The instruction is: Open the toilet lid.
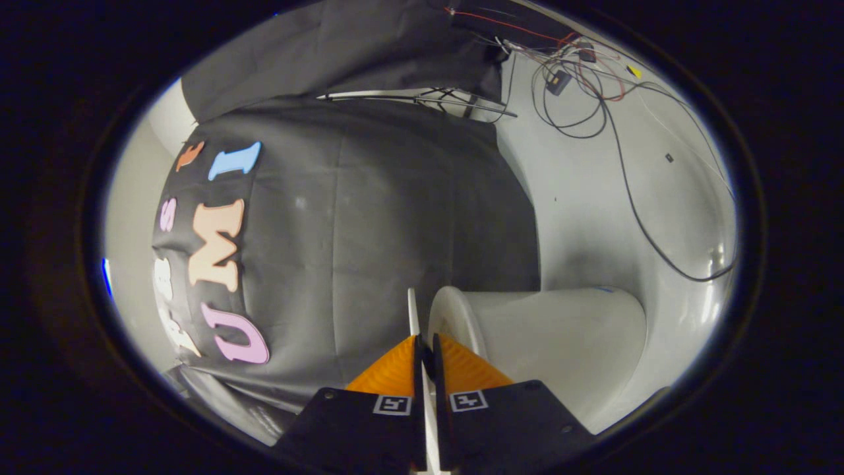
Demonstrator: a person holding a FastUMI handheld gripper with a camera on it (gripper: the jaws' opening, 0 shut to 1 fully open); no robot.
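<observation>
Black cloth wall (pixel 395 218): the largest surface, hanging beyond my fingers and to one side of them. It is close behind the raised lid, so I judge there is little room for further swing toward it.

White floor (pixel 593 198): the open ground on the other side, past the bowl. This is the roomier direction for drawing my claw away.

Toilet bowl (pixel 560 336): white, rounded body just ahead of my fingers and beside them, with its rim (pixel 455 316) facing the lid.

Cables (pixel 626 191): loose dark leads trailing across the floor well beyond the bowl, apart from my working path.

Toilet lid (pixel 413 310): seen edge-on as a thin white plate, standing away from the bowl rim and running back between my fingers. I judge the opening well advanced.

Claw (pixel 426 346): my two fingers are pressed together on the thin edge of the lid, with only the plate between them.

Risks, as I judge them: the grip sits on a narrow, smooth edge, so a twist of my wrist could let the plate slide out and drop back onto the rim. Pushing too far could drive the lid into the cloth. Releasing before the lid rests past upright could also let it fall shut.
</observation>
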